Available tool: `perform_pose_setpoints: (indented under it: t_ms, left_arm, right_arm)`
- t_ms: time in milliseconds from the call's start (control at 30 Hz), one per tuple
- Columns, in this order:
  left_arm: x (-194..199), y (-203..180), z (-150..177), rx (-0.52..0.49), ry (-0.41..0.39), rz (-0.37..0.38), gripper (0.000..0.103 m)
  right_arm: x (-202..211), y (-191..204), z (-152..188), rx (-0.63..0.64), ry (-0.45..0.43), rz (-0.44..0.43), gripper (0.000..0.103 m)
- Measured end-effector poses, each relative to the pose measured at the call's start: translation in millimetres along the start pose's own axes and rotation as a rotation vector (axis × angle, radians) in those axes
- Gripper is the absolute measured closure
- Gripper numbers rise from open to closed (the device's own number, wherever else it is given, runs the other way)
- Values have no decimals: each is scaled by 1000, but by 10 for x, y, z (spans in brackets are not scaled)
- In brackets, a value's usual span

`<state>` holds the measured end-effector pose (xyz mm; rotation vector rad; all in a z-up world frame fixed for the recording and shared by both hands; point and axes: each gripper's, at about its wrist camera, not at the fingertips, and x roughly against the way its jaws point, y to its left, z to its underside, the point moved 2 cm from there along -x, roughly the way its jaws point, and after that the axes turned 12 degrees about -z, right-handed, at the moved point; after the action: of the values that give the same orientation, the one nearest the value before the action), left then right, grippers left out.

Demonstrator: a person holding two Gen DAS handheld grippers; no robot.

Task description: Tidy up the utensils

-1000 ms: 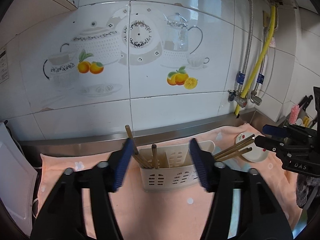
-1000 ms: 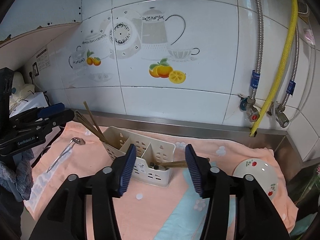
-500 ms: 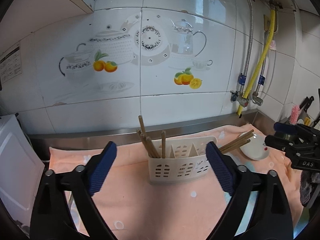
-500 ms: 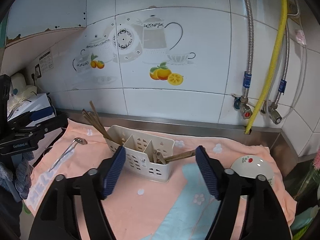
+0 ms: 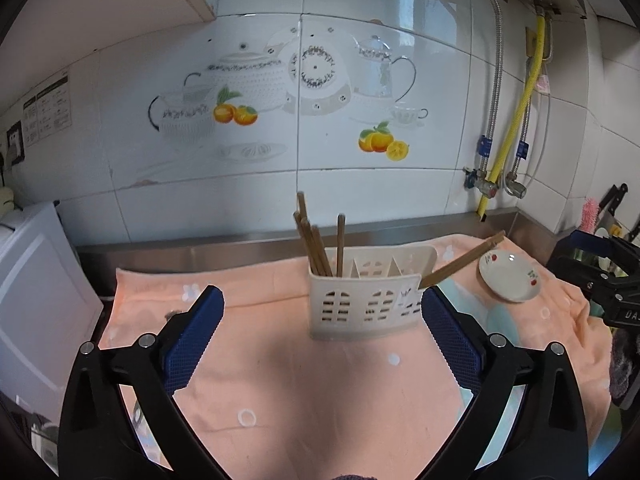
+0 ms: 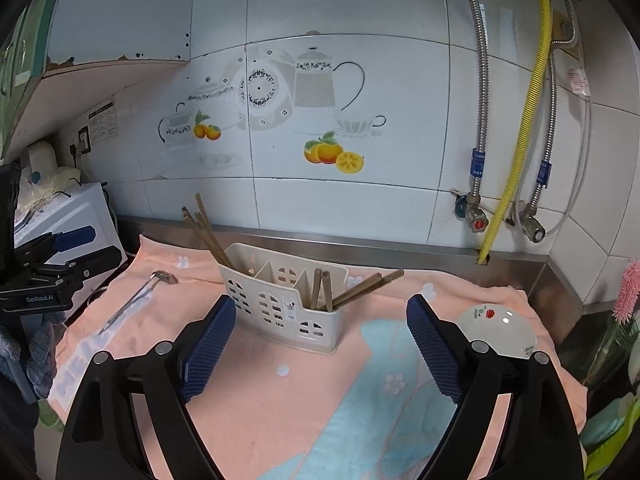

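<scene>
Looking through the left wrist camera, I see my left gripper (image 5: 322, 320) with its jaws wide and opening, nothing between the blue pads (image 5: 192, 340). Ahead stands the white utensil caddy (image 5: 366, 296) on the peach towel (image 5: 300, 380). Several chopsticks (image 5: 316, 240) stand upright in its left compartment, and another pair (image 5: 460, 264) leans out over its right end toward a small saucer (image 5: 510, 276). My right gripper (image 5: 600, 272) shows at the right edge.

From the right wrist camera, my right gripper (image 6: 320, 340) is also spread and opening, pads (image 6: 434, 348) clear of everything. The utensil caddy (image 6: 284, 304) sits just beyond them, with chopsticks (image 6: 204, 232) slanting out of its far-left compartment and more chopsticks (image 6: 352, 290) in the near-right one, some leaning low to the right. A metal spoon (image 6: 136, 300) lies on the towel (image 6: 260, 400) left of the caddy; the saucer (image 6: 496, 332) rests to the right. My left gripper (image 6: 60, 264) is at the left edge.
</scene>
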<state>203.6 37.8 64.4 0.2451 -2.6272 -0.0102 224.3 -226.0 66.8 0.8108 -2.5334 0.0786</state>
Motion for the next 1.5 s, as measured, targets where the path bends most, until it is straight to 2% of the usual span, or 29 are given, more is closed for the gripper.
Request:
perform_pose_setpoints:
  t_ms: [600, 867, 1033, 1200, 1500]
  left_arm:
    - [433, 97, 408, 13, -31, -29, 5]
    - [629, 37, 578, -24, -53, -48, 5]
    - [676, 34, 686, -17, -45, -49, 5]
    - [738, 9, 808, -11, -34, -35, 5]
    - [763, -55, 982, -6, -11, -23, 5]
  right_arm:
    - [229, 171, 417, -25, -4, 56, 11]
    - [348, 306, 614, -16, -34, 4, 10]
    - [413, 390, 725, 30, -50, 60, 10]
    - [459, 436, 841, 30, -53, 81, 9]
    - [526, 453, 1039, -23, -60, 61, 9]
